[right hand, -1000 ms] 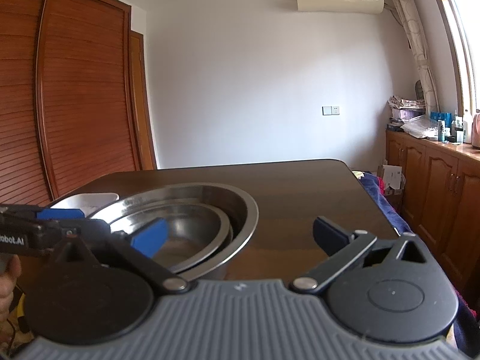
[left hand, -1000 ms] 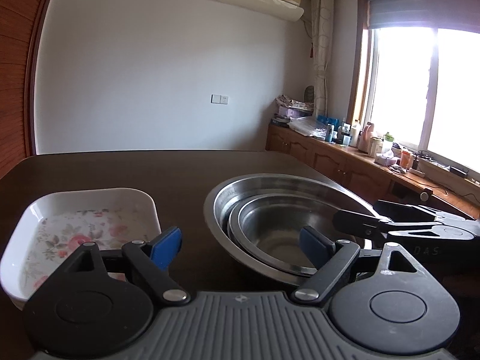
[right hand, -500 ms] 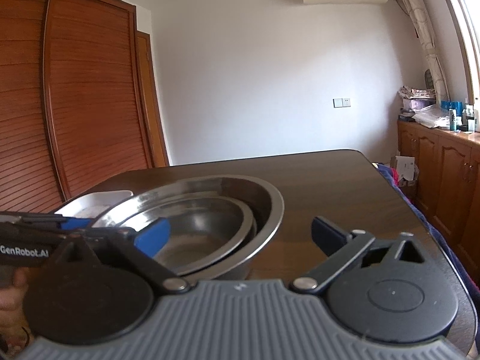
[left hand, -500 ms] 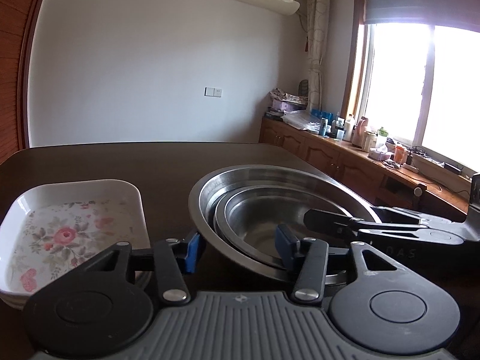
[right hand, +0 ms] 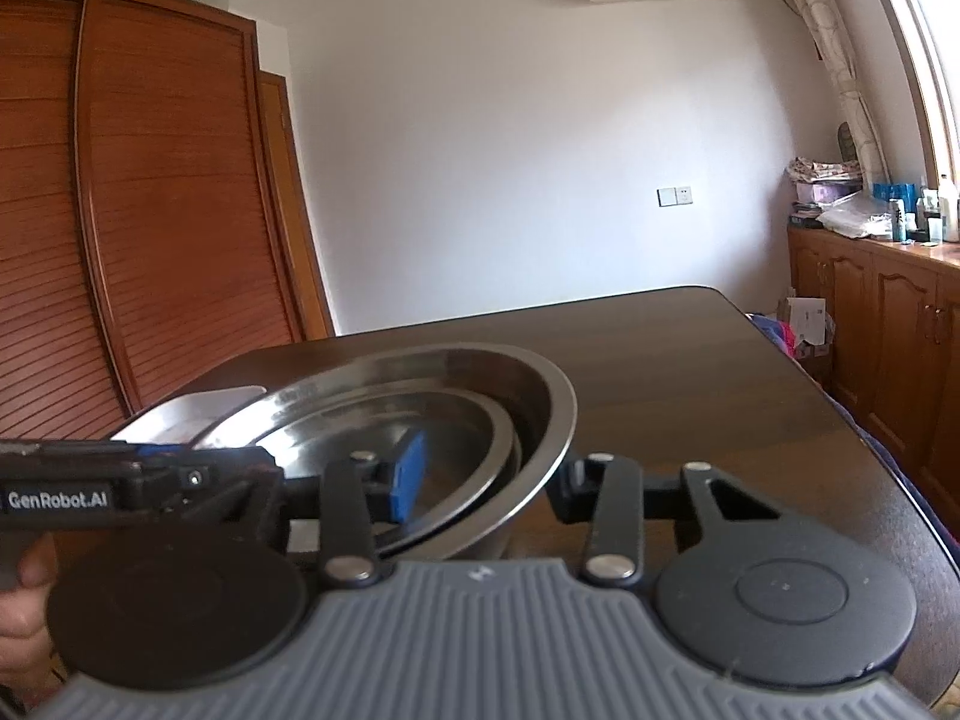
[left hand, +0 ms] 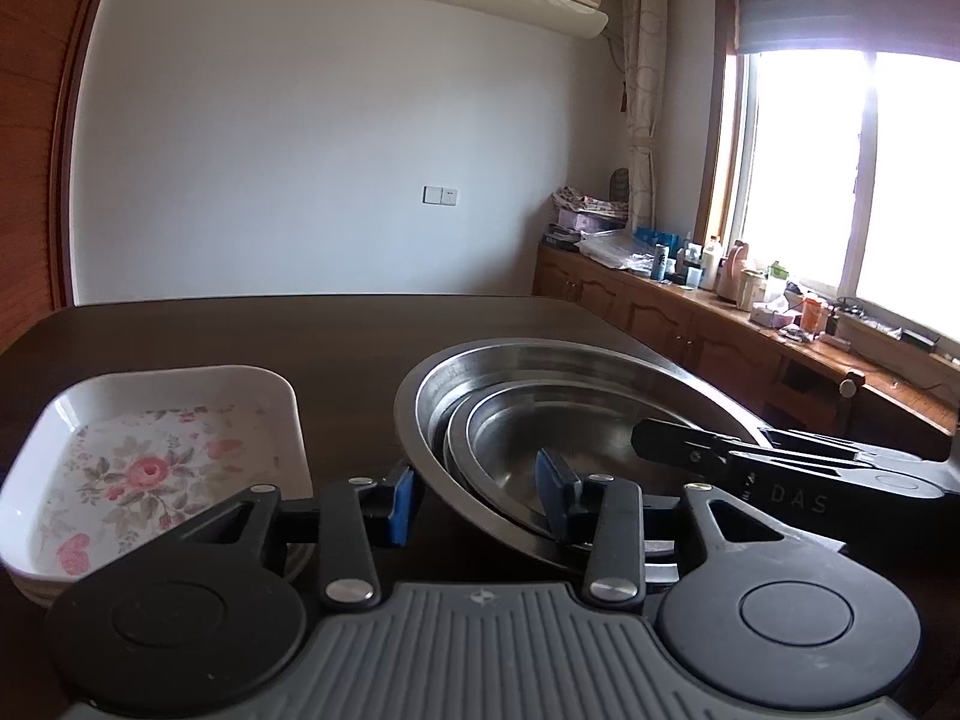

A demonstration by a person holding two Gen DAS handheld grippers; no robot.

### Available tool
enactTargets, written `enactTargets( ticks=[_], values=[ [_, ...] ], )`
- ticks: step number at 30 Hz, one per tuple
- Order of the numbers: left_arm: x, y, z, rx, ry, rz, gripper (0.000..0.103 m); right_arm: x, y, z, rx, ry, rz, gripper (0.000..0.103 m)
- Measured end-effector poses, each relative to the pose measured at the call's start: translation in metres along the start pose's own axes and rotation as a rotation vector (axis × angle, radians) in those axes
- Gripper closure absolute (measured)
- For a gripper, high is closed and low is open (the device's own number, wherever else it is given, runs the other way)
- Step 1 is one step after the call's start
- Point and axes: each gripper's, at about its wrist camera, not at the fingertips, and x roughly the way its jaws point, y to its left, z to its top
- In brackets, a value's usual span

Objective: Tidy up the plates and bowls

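Observation:
Three nested steel bowls (left hand: 540,372) (right hand: 420,372) stand on the dark table (left hand: 270,330). My left gripper (left hand: 477,495) straddles the stack's near-left wall, one blue pad outside and one inside. Its jaws are closing and I see no firm press. My right gripper (right hand: 489,477) straddles the opposite wall, with its blue pad (right hand: 408,474) inside the inner bowl and its other finger outside the big rim. Its jaws are also closing, and a gap shows at the inner pad. A white dish with a rose pattern (left hand: 150,468) lies left of the bowls, apart from them.
A hand (right hand: 24,588) holds the left gripper's handle. The table's right edge (right hand: 870,450) drops toward wooden cabinets. A sideboard with bottles (left hand: 690,276) runs under the window. A slatted wooden wardrobe (right hand: 150,210) stands beyond the table's left side.
Both grippers' jaws have narrowed from wide open and now stand around opposite walls of the bowl stack. Neither hand has moved. The bowls and the dish have stayed put.

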Motion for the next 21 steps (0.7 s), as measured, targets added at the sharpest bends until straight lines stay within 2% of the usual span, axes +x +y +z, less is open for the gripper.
enactTargets(
  ticks=[12,21],
  values=[
    [-0.013,0.001,0.011,0.006,-0.03,-0.02,0.032,-0.008,-0.002,0.008,-0.005,-0.015,-0.005,0.059],
    [-0.035,0.013,0.026,0.009,-0.079,0.003,0.032,-0.009,0.003,0.021,-0.002,-0.035,0.026,0.059]
  ],
)
